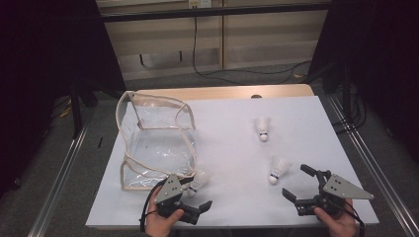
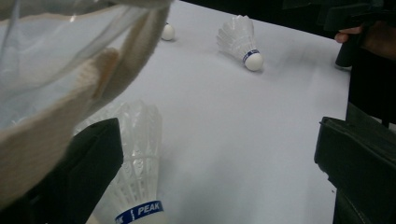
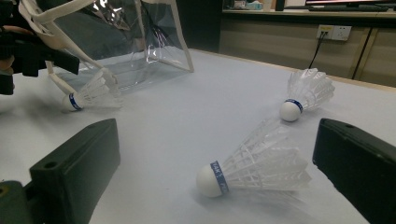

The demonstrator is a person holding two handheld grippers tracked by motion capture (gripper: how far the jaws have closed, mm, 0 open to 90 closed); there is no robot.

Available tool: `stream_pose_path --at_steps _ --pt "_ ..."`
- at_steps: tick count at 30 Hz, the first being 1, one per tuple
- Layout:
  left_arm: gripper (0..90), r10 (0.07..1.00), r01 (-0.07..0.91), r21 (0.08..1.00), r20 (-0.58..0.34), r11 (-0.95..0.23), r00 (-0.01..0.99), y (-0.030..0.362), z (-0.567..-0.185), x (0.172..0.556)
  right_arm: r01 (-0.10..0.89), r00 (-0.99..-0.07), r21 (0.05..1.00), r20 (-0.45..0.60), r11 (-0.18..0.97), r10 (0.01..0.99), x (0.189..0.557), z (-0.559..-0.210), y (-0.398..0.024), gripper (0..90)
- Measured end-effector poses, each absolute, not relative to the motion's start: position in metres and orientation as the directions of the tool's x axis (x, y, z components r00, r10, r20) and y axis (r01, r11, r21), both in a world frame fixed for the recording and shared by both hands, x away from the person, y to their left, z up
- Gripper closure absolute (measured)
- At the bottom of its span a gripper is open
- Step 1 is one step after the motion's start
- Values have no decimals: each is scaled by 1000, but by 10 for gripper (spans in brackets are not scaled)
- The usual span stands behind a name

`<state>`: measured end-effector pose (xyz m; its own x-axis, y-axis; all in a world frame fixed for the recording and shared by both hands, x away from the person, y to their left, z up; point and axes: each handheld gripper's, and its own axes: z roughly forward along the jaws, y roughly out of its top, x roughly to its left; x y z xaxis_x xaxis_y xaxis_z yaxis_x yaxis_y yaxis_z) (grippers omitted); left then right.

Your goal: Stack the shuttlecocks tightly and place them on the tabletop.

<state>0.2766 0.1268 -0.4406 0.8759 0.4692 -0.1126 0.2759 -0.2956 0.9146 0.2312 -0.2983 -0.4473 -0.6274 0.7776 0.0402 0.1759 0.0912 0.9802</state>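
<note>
While the white-covered table (image 1: pixel 227 197) carries everything, the largest thing on it is the clear plastic bag with cream fabric trim (image 1: pixel 153 143), standing open at the left; whether anything lies inside I cannot tell. The left gripper (image 1: pixel 195 197) sits at the bag's near corner, jaws spread wide and holding nothing, with a white feathered shuttlecock with a blue band (image 2: pixel 137 186) lying just beside its left jaw. The right gripper (image 1: pixel 298 185) is likewise wide open and empty, a second white shuttlecock (image 3: pixel 257 163) lying between its jaws on the table. A third shuttlecock (image 1: pixel 262 128) lies farther off.
</note>
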Motion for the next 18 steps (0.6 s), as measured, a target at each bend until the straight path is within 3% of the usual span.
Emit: stream_pose_path --at_steps 18 --pt "46 626 300 887 -17 -350 780 101 -443 276 173 -631 980 37 94 775 230 -447 -297 4"
